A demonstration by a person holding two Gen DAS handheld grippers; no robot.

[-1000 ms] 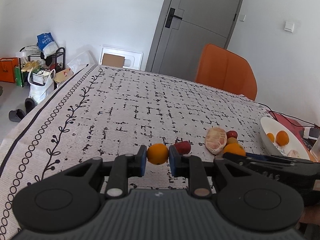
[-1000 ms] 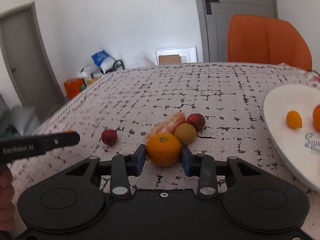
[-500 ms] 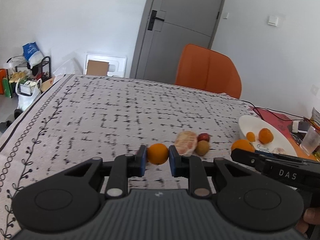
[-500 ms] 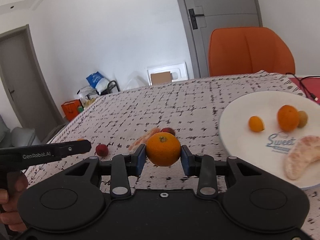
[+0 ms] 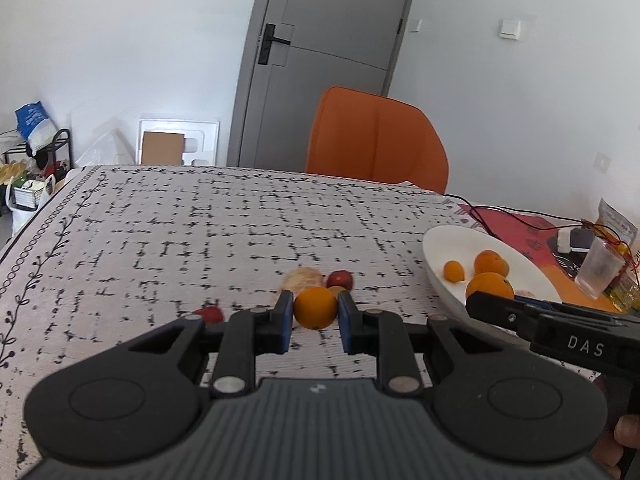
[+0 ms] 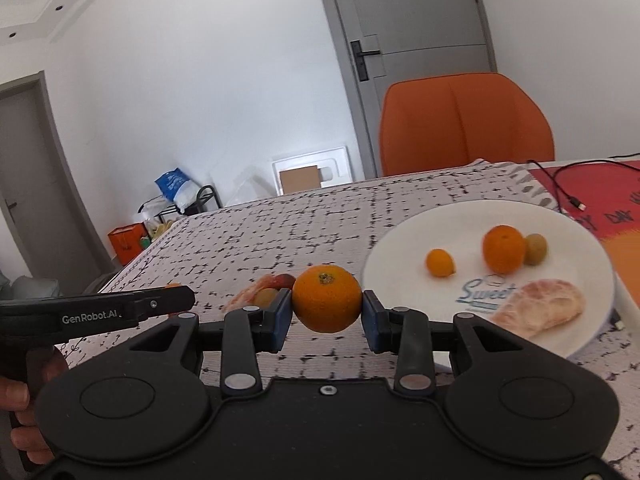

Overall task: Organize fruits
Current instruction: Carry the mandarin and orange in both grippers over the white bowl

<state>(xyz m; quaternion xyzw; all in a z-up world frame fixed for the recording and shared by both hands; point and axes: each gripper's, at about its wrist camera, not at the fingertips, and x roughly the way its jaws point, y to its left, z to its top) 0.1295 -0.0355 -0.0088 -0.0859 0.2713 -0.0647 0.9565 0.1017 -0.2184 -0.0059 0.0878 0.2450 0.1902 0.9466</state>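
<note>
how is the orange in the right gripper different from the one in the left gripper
The orange in the right gripper looks clearly bigger than the small orange in the left gripper. The right gripper stands wider around its fruit than the left gripper does. The bigger one shows a dark stem scar on top; the small one shows none. Both are round, orange and clamped between blue pads above the patterned tablecloth.

Orange mandarin (image 6: 326,304), white plate (image 6: 404,240), perhaps grey-and-black checked tablecloth (image 5: 200,232)

Both wrist cameras look low across the table (image 5: 240,216), sharing the plate (image 6: 400,248).
</note>
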